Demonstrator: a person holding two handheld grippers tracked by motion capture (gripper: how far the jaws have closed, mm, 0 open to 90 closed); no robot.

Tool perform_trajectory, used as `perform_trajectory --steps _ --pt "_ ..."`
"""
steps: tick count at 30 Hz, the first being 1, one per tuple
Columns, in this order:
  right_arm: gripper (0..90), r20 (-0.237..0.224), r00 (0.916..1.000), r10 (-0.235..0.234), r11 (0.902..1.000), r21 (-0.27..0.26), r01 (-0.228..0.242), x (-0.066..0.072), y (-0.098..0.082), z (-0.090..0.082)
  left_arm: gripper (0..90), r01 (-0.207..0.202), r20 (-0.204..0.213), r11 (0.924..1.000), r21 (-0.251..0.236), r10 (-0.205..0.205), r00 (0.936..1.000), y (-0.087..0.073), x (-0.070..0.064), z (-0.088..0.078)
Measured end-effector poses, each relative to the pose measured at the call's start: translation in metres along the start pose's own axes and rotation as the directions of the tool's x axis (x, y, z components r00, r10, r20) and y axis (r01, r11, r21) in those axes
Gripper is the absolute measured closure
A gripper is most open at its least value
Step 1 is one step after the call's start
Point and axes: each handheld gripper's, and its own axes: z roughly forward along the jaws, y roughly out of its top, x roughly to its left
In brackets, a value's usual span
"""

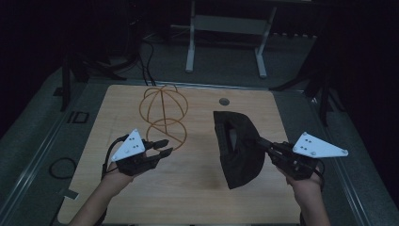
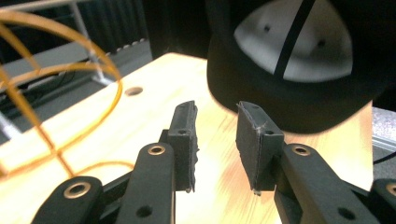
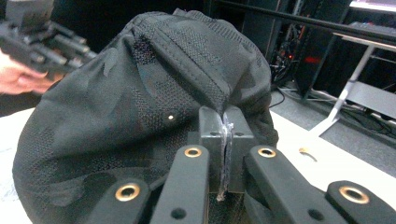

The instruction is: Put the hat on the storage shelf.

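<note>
Cap (image 1: 237,150) hangs over the right half of the wooden table (image 1: 197,179) in the high view, pinched by our right gripper (image 1: 263,142); wire stand (image 1: 163,113) sits far left.

Left gripper view: left gripper (image 2: 215,140) jaws apart, empty, facing the cap's underside.

Right gripper view: jaws clamped together on mesh fabric.

We judge carrying underway; next likely needs a second grip or the stand.

Light wood worktop (image 1: 141,197) occupies the frame centre. An orange wire frame (image 1: 163,115) stands on it, upper left. A small round hole (image 1: 224,101) sits near the far edge.
</note>
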Motion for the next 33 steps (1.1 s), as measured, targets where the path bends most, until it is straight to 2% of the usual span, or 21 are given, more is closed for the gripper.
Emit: perform_trajectory --steps 3,4,7,8,9,12,15,18,21,26,31,32,33 --pt "88.8 0.012 0.9999 -0.002 1.0000 -0.004 0.002 -0.002 0.003 0.001 68.5 0.009 -0.004 1.0000 0.001 -0.009 1.0000 -0.003 0.000 -0.001" --pt "88.7 0.033 0.9994 -0.004 0.9999 -0.009 0.004 -0.004 0.008 0.002 68.6 0.033 -0.031 0.9994 0.014 -0.032 0.9990 -0.019 0.002 -0.010" --pt "88.8 0.054 0.9985 -0.009 0.9998 -0.016 0.010 -0.008 0.015 0.005 66.6 0.063 -0.051 0.9979 0.016 -0.062 0.9968 -0.033 0.005 -0.018" --pt "88.8 0.054 0.9985 -0.009 0.9998 -0.016 0.010 -0.008 0.015 0.005 64.9 0.063 -0.051 0.9979 0.016 -0.062 0.9968 -0.033 0.005 -0.018" --pt "88.7 0.060 0.9981 -0.009 0.9998 -0.015 0.010 -0.009 0.017 0.006 64.9 0.085 -0.063 0.9964 0.010 -0.084 0.9945 -0.040 0.007 -0.022" --pt "88.8 0.083 0.9964 -0.017 0.9997 -0.015 0.018 -0.012 0.023 0.012 64.9 0.091 -0.089 0.9957 0.016 -0.089 0.9921 -0.048 0.008 -0.028" --pt "88.7 0.104 0.9942 -0.029 0.9995 -0.011 0.030 -0.014 0.029 0.020 65.0 0.124 -0.102 0.9923 0.002 -0.123 0.9871 -0.058 0.010 -0.033" --pt "88.7 0.106 0.9938 -0.032 0.9993 -0.014 0.033 -0.017 0.034 0.028 65.0 0.151 -0.122 0.9885 -0.008 -0.151 0.9810 -0.070 0.012 -0.036" --pt "88.7 0.102 0.9945 -0.023 0.9994 -0.021 0.026 -0.020 0.042 0.039 64.8 0.156 -0.137 0.9877 -0.012 -0.156 0.9782 -0.079 0.012 -0.037" --pt "88.7 0.093 0.9953 -0.025 0.9995 -0.019 0.027 -0.024 0.055 0.057 60.0 0.188 -0.145 0.9820 -0.020 -0.189 0.9713 -0.095 0.012 -0.038" --pt "88.8 0.086 0.9960 -0.026 0.9996 -0.010 0.027 -0.026 0.070 0.075 44.2 0.210 -0.179 0.9777 0.011 -0.204 0.9624 -0.109 0.010 -0.036" --pt "88.8 0.087 0.9958 -0.027 0.9996 -0.008 0.028 -0.026 0.072 0.078 40.0 0.209 -0.185 0.9779 0.001 -0.205 0.9611 -0.112 0.009 -0.036" --pt "88.7 0.083 0.9962 -0.027 0.9996 -0.009 0.027 -0.026 0.074 0.080 34.9 0.228 -0.189 0.9736 -0.006 -0.225 0.9558 -0.115 0.009 -0.035"
